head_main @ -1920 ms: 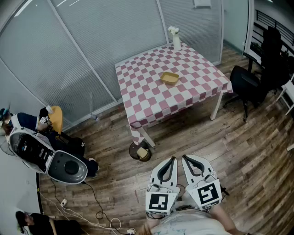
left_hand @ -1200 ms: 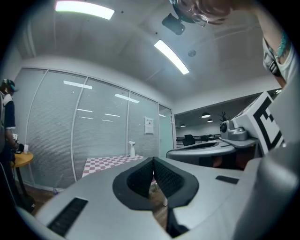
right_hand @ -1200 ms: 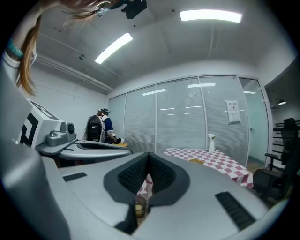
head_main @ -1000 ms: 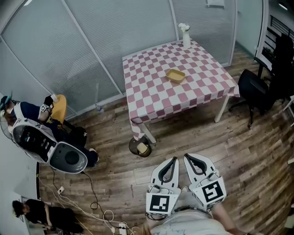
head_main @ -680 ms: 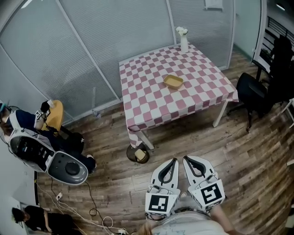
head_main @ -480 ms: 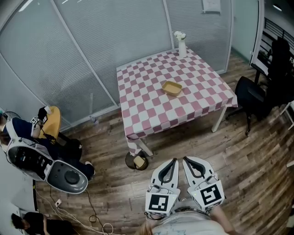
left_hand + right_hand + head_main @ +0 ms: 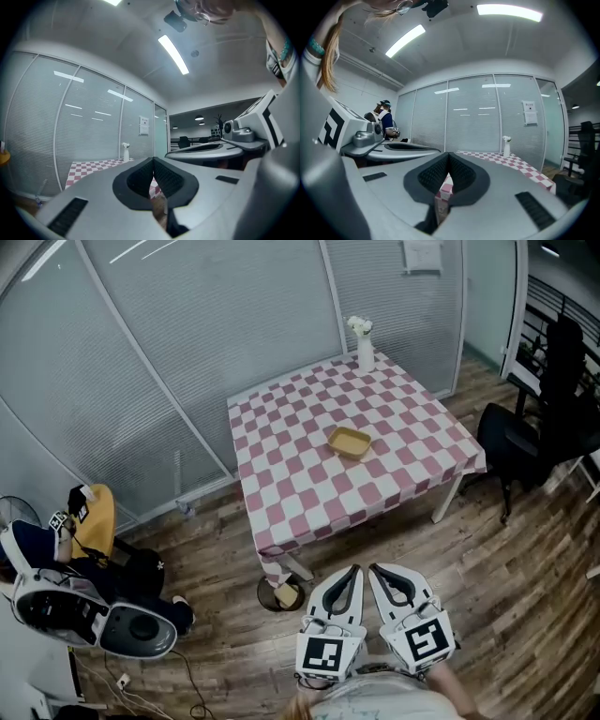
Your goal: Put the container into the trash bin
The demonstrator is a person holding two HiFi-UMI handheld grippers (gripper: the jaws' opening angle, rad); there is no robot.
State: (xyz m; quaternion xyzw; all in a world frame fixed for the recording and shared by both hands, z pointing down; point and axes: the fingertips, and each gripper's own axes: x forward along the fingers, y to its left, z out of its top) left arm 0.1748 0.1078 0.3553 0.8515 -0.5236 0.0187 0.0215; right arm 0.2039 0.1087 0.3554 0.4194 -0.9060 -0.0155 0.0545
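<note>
While the container [image 7: 348,442] sat on the table [image 7: 281,470], not in the bin [image 7: 280,593] yet, left gripper [image 7: 354,570] and right gripper [image 7: 373,570] were pinched closed, empty.

In the middle of the floor, table [image 7: 300,474]. On it, about the centre, container [image 7: 349,442]; at its far corner, vase [image 7: 364,345]. Just beside the near-left table leg, on the floor, trash bin [image 7: 281,593], with something in it. Right of the table, apart from it, chair [image 7: 511,423]. Behind the table, glass wall [image 7: 187,334]. Far left on the floor, machine [image 7: 122,629]. Nearest the camera, side by side, left gripper [image 7: 353,568] and right gripper [image 7: 373,569], before the table's near edge, bin to their left.
</note>
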